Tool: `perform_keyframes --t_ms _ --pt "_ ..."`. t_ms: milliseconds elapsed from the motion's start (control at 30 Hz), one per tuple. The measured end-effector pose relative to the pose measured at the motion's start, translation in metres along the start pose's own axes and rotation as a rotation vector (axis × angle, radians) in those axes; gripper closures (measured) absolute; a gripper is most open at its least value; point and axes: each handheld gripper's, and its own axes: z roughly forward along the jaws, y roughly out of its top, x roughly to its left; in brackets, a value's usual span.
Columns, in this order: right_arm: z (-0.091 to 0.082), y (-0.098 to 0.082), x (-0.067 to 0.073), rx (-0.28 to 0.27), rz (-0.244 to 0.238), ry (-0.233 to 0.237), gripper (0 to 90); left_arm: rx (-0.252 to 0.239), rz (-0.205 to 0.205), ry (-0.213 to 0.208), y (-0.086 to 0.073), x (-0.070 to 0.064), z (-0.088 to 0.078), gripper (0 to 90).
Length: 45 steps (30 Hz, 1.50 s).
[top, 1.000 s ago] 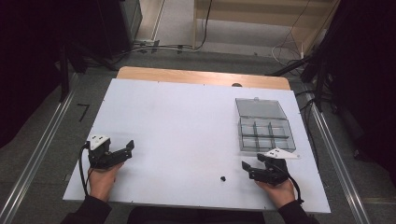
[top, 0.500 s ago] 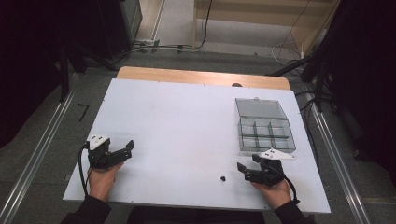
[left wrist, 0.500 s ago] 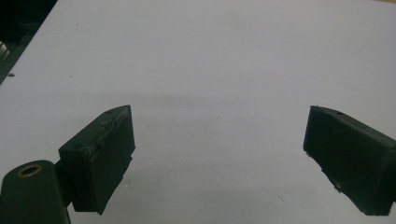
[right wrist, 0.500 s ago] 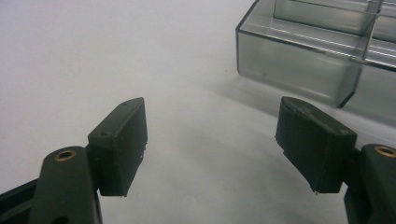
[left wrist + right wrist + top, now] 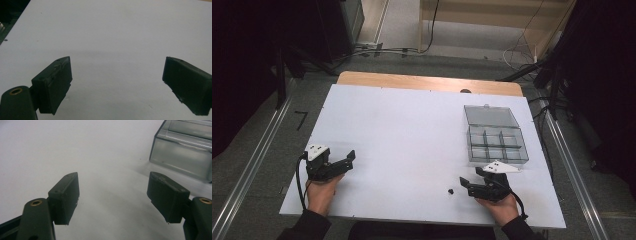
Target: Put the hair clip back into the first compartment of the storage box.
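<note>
- Two black two-jaw tools sit at the near edge of the white worktop [image 5: 412,130], each held in a hand.
- Right tool [image 5: 468,184] has its jaws spread wide with nothing between them; a small dark object [image 5: 450,191], too small to identify, lies on the worktop just beside its jaw tips, toward the left.
- Left tool [image 5: 347,158], well apart at the other side, is likewise wide open and holds nothing.
- Farther back, a clear plastic compartment box [image 5: 497,142] with its lid [image 5: 490,115] laid open stands just beyond the right tool.
</note>
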Motion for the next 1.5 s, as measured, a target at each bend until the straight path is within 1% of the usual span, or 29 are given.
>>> perform_keyframes --t_ms 333,500,700,800,833,967,1033,1067,1233,1367,1433,1500 --pt "0.003 0.000 0.009 -0.003 -0.027 0.020 26.3 0.000 -0.001 -0.001 0.000 0.000 0.000 9.6" --pt "0.003 0.000 0.014 -0.006 -0.030 0.036 27.3 0.001 -0.001 -0.001 0.000 0.000 0.000 9.6" --pt "0.005 -0.001 0.021 0.000 -0.052 0.050 30.3 0.000 0.000 -0.001 0.000 0.000 0.000 9.6" --pt "0.006 -0.001 0.026 0.001 -0.068 0.065 34.8 0.001 -0.001 -0.002 0.000 0.000 0.000 9.7" --pt "0.006 -0.001 0.026 0.001 -0.068 0.065 34.8 0.001 -0.001 -0.002 0.000 0.000 0.000 9.7" --pt "0.007 -0.002 0.030 0.003 -0.088 0.078 41.2 0.001 -0.001 -0.003 0.000 0.000 0.000 9.7" --pt "0.007 -0.003 0.031 0.005 -0.090 0.081 42.1 0.001 -0.002 -0.002 0.000 0.000 0.000 9.7" --pt "0.007 -0.003 0.032 0.011 -0.094 0.090 45.0 0.001 -0.002 -0.002 0.000 0.000 0.000 9.7" --pt "0.008 -0.004 0.035 0.020 -0.104 0.101 50.6 0.001 -0.001 -0.002 0.000 0.000 0.000 9.7" --pt "0.007 -0.005 0.037 0.028 -0.119 0.106 57.0 0.001 -0.001 -0.002 0.000 0.000 0.000 9.6" --pt "0.007 -0.005 0.038 0.030 -0.123 0.110 57.4 0.001 -0.002 -0.003 0.000 0.000 0.000 9.6" --pt "0.008 -0.005 0.040 0.037 -0.130 0.115 59.8 0.001 -0.002 -0.002 0.000 0.000 0.000 9.7"
